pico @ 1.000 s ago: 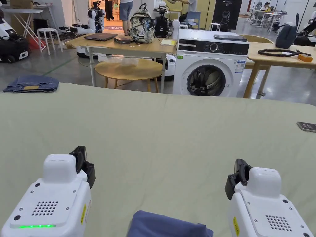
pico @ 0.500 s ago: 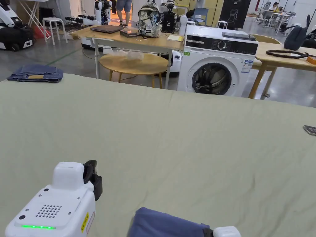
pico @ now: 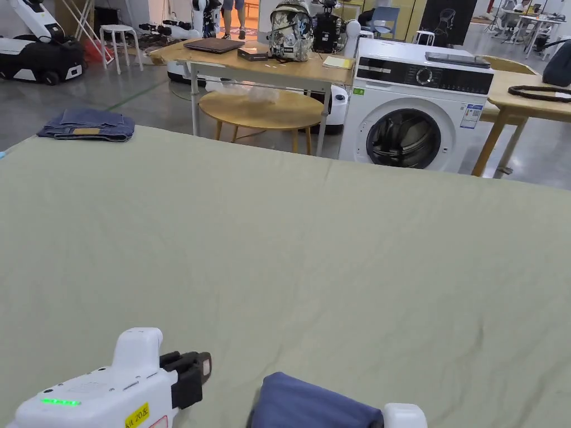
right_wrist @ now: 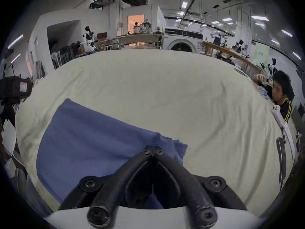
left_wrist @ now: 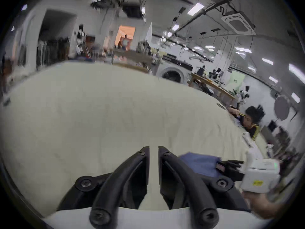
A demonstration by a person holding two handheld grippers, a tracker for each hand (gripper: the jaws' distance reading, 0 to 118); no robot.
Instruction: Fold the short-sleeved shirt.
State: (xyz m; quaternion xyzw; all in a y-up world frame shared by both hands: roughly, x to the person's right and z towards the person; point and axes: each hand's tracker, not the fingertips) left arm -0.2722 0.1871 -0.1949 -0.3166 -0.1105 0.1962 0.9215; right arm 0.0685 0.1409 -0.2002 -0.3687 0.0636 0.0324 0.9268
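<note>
Blue shirt (right_wrist: pixel 92 143) lies bunched at desk (pico: pixel 312 251) near edge, 6 o'clock. Right tool (right_wrist: pixel 153 152) clamped on its hem; left tool (left_wrist: pixel 153 151) slightly apart, empty. Shirt looks soft, light, floppy; best gripped at corners.

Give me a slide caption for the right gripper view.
Right tongs pinch a corner of the blue shirt lying on a pale green table cover.

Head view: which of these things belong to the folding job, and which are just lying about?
Job:
- blue shirt, on the green-covered table
- right tool, shut on the shirt's edge
- left tool, slightly open, holding nothing

Lying about:
- folded jeans at the far corner
- washing machine
- backpack
</note>
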